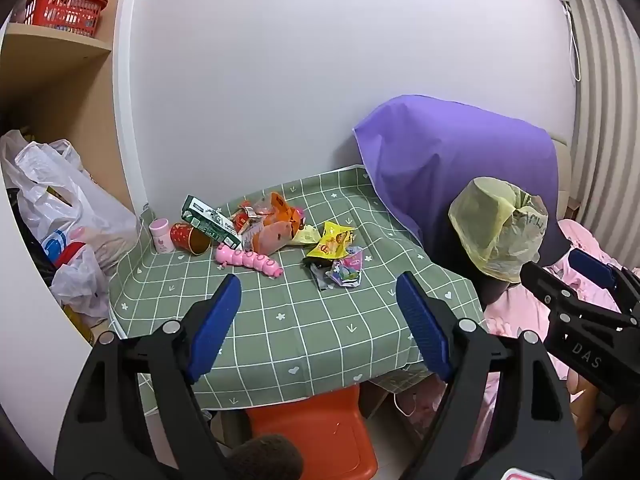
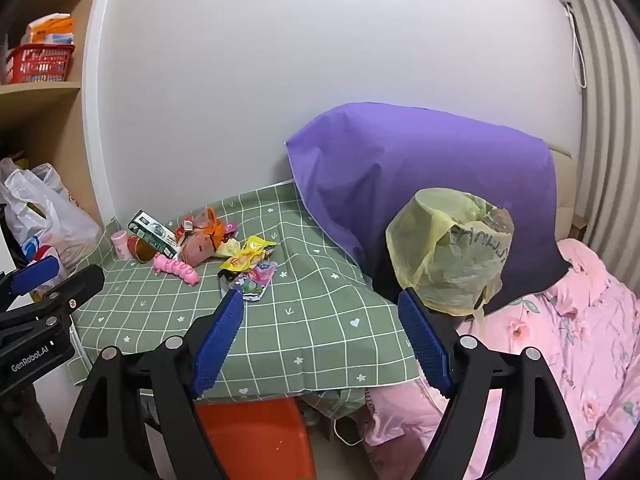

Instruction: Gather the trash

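Two tongs agape, empty | yellow bag [image 2: 448, 248] on bin | red basket [image 1: 64, 10]: packets

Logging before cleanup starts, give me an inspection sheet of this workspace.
Surface: green checked tablecloth, near part bare.
Job's things: yellow wrapper, crumpled wrappers, orange packet, green carton; yellow bag beside table.
Clutter: pink caterpillar toy, pink bottle, red cup.
Grippers: left gripper, right gripper open, empty, short of the trash.
Cables: white cord on wall.
Surroundings: purple cover, pink bedding, shelf basket, orange stool.
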`<state>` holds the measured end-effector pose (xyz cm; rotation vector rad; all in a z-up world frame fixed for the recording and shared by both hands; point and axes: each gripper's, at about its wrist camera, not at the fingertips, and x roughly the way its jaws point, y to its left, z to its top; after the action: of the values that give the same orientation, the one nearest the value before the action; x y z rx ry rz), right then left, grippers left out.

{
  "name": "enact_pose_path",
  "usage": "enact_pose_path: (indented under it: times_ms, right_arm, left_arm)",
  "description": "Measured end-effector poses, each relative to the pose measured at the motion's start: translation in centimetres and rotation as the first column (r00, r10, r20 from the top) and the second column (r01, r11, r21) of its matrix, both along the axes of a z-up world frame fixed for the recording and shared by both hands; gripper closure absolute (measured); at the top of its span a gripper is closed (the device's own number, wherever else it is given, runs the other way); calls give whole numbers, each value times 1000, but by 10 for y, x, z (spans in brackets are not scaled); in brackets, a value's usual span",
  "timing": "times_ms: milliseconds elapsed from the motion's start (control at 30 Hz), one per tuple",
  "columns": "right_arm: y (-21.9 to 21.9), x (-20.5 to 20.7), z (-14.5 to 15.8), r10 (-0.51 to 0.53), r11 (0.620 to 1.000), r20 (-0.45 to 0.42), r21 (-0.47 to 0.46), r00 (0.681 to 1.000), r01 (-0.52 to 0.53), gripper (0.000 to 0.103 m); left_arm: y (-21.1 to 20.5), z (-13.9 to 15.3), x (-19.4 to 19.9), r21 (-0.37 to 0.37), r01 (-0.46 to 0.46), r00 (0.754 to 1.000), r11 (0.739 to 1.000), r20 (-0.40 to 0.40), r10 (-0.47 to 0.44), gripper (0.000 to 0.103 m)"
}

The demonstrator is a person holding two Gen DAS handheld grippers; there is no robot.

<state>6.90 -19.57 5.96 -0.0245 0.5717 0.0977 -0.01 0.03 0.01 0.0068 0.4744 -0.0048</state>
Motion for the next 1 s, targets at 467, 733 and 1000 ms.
enact_pose_path:
  times_ms: [467,733,1000]
  right_arm:
    - [-4,-6,2,-12,1000,20,-9,1000,12,27]
    - [-7,-7,6,-29,1000,20,0,999,29,27]
    - [-9,-5,6,-38,999,22,3,999,37,27]
  left_arm:
    - [-8,-3,-9,7,10,1000,1000,11,-10,27]
    - [-7,-2,-6,4,21,1000,1000,3,-21,27]
    - [-8,0,-6,3,23,1000,1000,2,-23,27]
